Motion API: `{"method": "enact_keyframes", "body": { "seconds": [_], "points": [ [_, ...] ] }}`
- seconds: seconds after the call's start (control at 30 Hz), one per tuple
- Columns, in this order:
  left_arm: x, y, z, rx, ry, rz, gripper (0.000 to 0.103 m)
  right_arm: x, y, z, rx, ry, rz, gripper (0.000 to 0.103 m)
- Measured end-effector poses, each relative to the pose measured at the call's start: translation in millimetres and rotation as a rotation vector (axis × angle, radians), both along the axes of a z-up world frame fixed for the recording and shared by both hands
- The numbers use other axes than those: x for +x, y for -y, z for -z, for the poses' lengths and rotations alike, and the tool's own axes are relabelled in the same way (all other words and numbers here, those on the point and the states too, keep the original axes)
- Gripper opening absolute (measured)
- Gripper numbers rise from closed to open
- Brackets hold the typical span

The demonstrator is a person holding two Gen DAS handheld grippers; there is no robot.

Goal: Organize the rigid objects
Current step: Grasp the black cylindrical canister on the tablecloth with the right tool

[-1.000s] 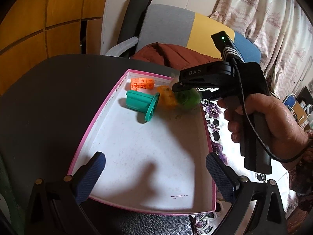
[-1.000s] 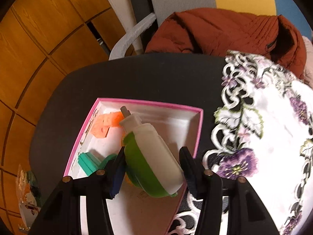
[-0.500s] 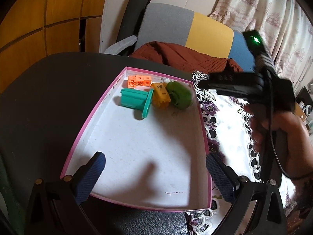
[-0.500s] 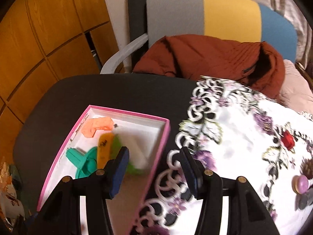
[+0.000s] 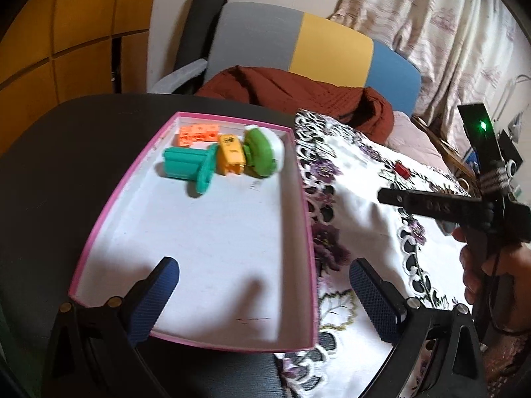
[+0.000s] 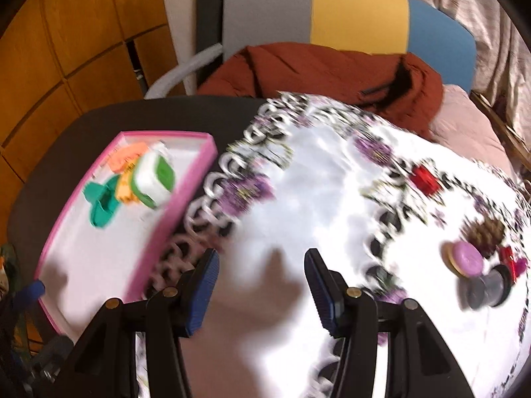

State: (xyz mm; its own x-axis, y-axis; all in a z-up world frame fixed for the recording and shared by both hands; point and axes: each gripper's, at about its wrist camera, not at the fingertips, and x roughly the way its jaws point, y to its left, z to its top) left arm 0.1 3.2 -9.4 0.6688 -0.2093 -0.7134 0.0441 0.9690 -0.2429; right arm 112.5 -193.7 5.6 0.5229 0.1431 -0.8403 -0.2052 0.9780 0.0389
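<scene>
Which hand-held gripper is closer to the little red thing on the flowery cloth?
Right. The right hand-held gripper hangs over the cloth near the red thing; the left is over the pink box.

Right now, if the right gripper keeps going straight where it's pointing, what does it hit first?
Most likely bare tablecloth: the right gripper is open and empty, nothing stands between its fingers. Depth is hard to judge.

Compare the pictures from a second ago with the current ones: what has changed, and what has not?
The right gripper let go of the green and white container, now lying in the pink tray, and swung away over the floral cloth, jaws empty. The left gripper stayed open; the teal piece stayed put.
</scene>
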Motion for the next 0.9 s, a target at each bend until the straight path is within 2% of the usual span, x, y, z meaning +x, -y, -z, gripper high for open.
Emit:
{"method": "enact_keyframes", "body": {
  "seconds": [0.43,0.6,0.73,0.87,0.9],
  "points": [
    [-3,58,-11,0.025,0.009,0.148,0.103,-29,104,8,-0.069,-0.019,0.147,0.054],
    [-8,82,-12,0.035,0.009,0.206,0.103,-37,150,-6,-0.109,0.054,0.226,0.055],
    [-11,99,-10,0.037,-0.003,0.242,0.103,-37,189,-15,-0.146,0.098,0.317,0.071],
    [-14,112,-9,0.049,-0.008,0.269,0.103,-31,219,-14,-0.136,0.102,0.364,0.073],
    [-15,115,-9,0.05,-0.01,0.275,0.103,-28,225,-12,-0.127,0.097,0.363,0.077]
  ]
}}
